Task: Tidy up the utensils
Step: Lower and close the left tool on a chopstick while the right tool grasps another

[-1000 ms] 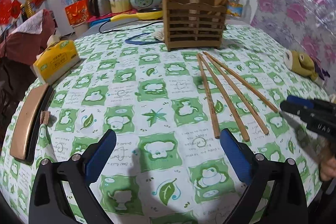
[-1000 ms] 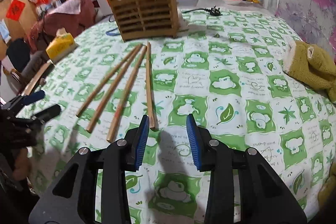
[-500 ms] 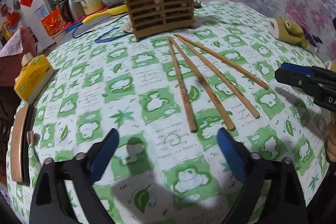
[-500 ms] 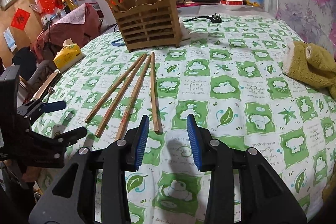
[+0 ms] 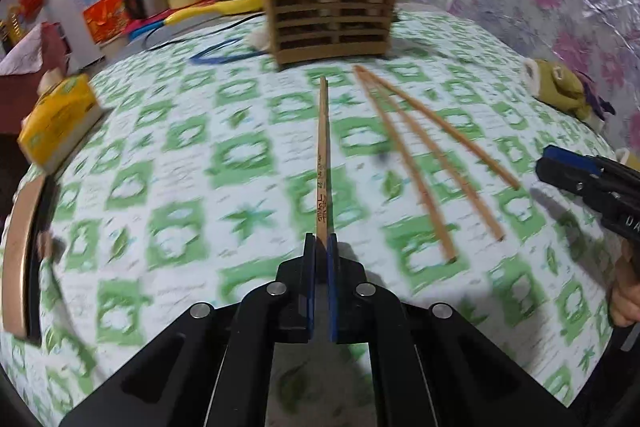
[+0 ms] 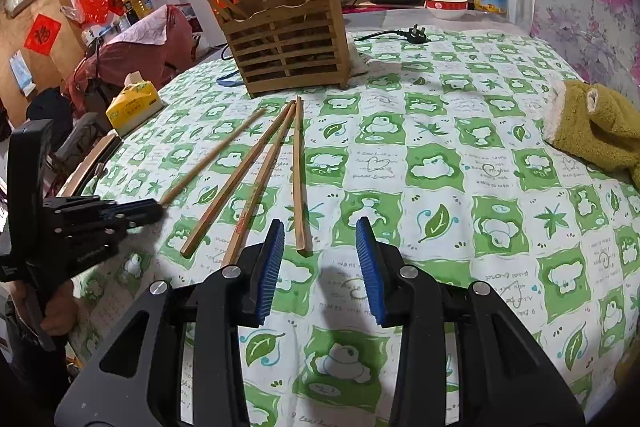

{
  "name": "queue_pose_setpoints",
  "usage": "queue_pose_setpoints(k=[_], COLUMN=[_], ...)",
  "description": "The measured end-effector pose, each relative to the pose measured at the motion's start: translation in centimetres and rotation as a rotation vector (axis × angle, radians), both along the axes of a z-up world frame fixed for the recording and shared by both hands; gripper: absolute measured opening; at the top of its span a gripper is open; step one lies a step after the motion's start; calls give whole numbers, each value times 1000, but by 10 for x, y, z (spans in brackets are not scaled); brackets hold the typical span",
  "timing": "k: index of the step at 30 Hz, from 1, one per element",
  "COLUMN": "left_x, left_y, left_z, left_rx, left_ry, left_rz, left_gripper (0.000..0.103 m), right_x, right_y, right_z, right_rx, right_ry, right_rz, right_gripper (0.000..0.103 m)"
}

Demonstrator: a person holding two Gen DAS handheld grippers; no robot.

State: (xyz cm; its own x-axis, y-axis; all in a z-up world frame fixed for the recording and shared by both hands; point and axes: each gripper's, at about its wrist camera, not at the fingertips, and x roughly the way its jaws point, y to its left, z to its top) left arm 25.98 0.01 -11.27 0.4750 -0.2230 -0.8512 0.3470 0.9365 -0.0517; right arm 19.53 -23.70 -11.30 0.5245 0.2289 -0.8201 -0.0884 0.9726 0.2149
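Pinching the near end of one chopstick [image 5: 322,163], the left gripper [image 5: 320,247] is reaching in low over the tablecloth [image 5: 192,187]; its jaws have just been closing and are now pressed on the stick, which is running straight ahead of them toward the holder [image 5: 332,15]. Three more chopsticks [image 5: 424,163] are lying just to the right of those jaws, fanning out toward the right gripper [image 6: 320,247]. That one is hanging above the cloth with its jaws spread partway and nothing between them; a loose chopstick end is lying just ahead of its left finger [image 6: 272,263]. Beyond both, the holder is standing upright with other sticks leaning in it. A tissue pack [image 6: 134,105] is sitting well off to the left, a plush toy [image 6: 596,127] off to the right.
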Motion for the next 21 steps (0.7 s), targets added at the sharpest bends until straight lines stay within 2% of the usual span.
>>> queue_pose_setpoints(k=[3,5,7,9,11,14,21], left_x=[0,0,-1,-3,-3,-2,-5], left_y=[11,11,10,8,9,11,7], left_z=[1,1,1,2,4,3,4], left_rx=[-29,-21,-18,-13,-10,-22,-5], left_ry=[14,8,4,-4,-17,1,-17], left_rz=[17,25,19,17,30,28,17], left_gripper=[6,7,15,46,53,53,53], right_x=[0,-1,-2,-3,-3,-3,-3], right_y=[6,12,18,22,25,29,33], right_z=[-1,-1,-1,-2,-3,-6,-8], right_rx=[-29,-60,-90,-109,-126,-140,-158], right_ry=[2,0,-2,-1,4,18,27], right_rz=[22,36,53,66,82,97,111], right_gripper=[38,38,38,38,38,38,38])
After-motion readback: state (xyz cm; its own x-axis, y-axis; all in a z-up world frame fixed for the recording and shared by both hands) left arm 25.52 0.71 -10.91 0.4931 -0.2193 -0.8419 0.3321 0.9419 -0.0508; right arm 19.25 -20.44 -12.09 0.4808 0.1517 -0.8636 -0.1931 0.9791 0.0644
